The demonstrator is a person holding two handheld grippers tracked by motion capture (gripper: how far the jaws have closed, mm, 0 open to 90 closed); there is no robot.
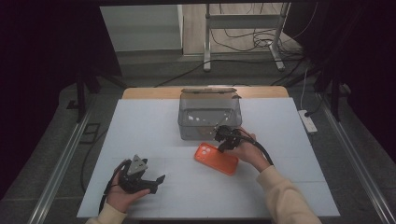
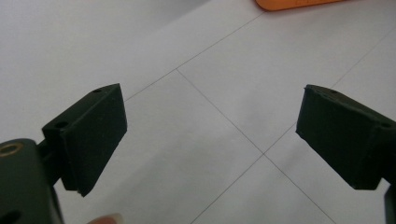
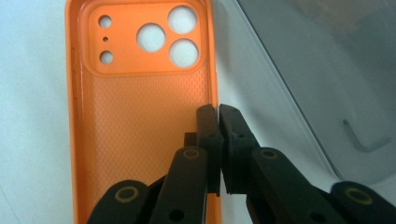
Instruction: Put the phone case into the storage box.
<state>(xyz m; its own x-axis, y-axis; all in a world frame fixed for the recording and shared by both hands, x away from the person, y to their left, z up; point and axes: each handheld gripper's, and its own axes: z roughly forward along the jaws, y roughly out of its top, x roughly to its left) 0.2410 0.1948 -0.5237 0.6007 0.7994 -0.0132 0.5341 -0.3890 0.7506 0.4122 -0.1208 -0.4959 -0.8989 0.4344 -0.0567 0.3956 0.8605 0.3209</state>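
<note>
White sheet is covering the table (image 1: 154,126), with faint grid lines running across it and a wooden edge peeking out at the back. Over on the left, the left gripper (image 1: 148,179) is sitting low over bare sheet with its jaws spread wide, nothing between them. Middle-right, the orange case (image 1: 216,158) is lying open side up, just in front of the clear bin (image 1: 209,116). The right gripper (image 3: 218,122) is pinching the case's thin side wall, jaws together on it. That's a skinny bite, so I'm guessing the case could be slipping or twisting out on the lift, or bumping the bin wall. Behind, cables are trailing over grey floor by a metal stand (image 1: 243,32).
</note>
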